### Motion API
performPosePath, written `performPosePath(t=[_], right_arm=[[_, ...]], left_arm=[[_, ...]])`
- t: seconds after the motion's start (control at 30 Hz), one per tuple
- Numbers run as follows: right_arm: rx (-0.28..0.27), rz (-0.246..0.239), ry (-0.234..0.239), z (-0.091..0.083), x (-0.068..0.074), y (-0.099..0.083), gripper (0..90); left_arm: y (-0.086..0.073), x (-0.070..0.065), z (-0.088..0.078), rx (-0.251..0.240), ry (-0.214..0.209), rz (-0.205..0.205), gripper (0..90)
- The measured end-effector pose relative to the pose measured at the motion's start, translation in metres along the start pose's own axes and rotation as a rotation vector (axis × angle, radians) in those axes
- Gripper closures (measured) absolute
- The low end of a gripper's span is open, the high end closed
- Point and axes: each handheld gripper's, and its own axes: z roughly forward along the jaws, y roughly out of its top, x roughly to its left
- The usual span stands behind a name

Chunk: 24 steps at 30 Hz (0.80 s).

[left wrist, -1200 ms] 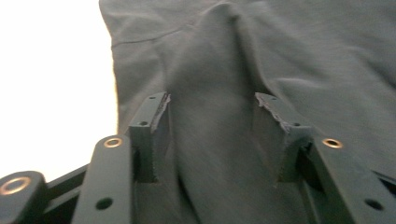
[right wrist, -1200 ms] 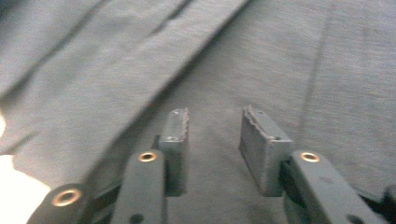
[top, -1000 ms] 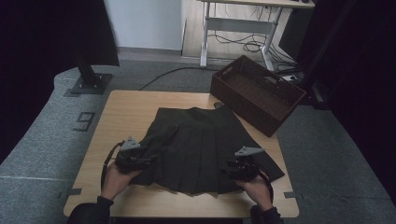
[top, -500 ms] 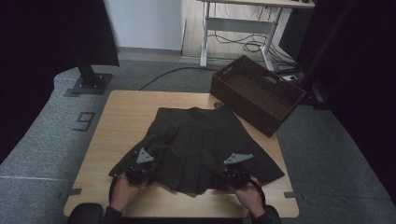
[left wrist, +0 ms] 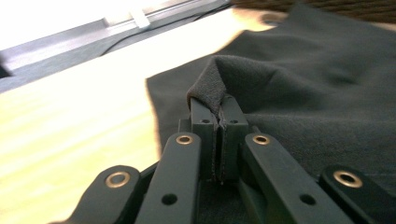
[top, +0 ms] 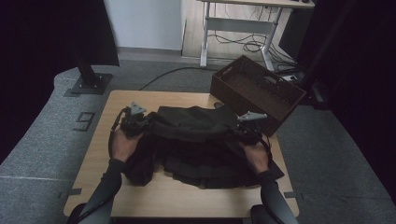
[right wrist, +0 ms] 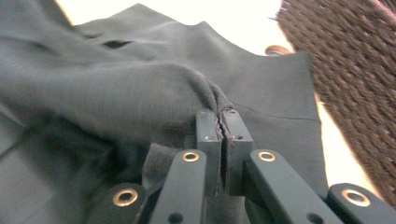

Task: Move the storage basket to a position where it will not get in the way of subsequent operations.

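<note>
Dark pleated fabric, a skirt [top: 198,144], lies across the middle of the wooden table [top: 102,154], its near part lifted and folded toward the far edge; the left gripper [top: 140,122] pinches a fold of it between closed jaws; the right gripper [top: 243,132] clamps another fold likewise; a brown wicker basket [top: 257,91] sits at the table's far right corner, just beside the cloth.

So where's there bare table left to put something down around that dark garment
Bare table lies left of the dark garment, along the near edge below it, and in a thin strip beyond its far edge. The right side is crowded: the garment reaches that edge, the wicker basket sits at the far right corner.
</note>
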Motion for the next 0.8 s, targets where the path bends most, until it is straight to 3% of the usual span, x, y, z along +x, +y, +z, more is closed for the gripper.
performPosePath(t=[0.1, 0.2, 0.33, 0.4, 0.47, 0.57, 0.63, 0.8], right_arm=[[0.045, 0.036, -0.018, 0.023, -0.015, 0.000, 87.1], [0.097, 0.058, -0.022, 0.050, -0.024, -0.011, 86.7], [0.190, 0.113, -0.011, 0.083, -0.032, -0.038, 82.0], [0.221, 0.128, 0.003, 0.090, -0.033, -0.049, 74.8], [0.205, 0.122, 0.005, 0.085, -0.034, -0.051, 63.6], [0.167, 0.111, 0.001, 0.061, -0.035, -0.043, 54.0], [0.132, 0.098, 0.019, 0.041, -0.033, -0.038, 54.0], [0.104, 0.057, 0.079, 0.003, -0.016, -0.040, 61.5]], left_arm=[[0.000, 0.008, 0.033, 0.081, 0.031, 0.006, 86.6], [-0.013, 0.009, 0.063, 0.169, 0.058, 0.027, 82.6], [-0.042, 0.012, 0.093, 0.267, 0.043, 0.005, 66.1], [-0.049, 0.015, 0.096, 0.269, 0.038, -0.012, 56.4], [-0.046, 0.022, 0.086, 0.235, 0.013, -0.055, 48.9], [-0.033, 0.026, 0.058, 0.159, -0.016, -0.065, 40.9], [-0.025, 0.024, 0.030, 0.092, -0.053, -0.061, 40.6], [-0.032, 0.003, -0.016, 0.055, -0.138, -0.008, 41.0]])
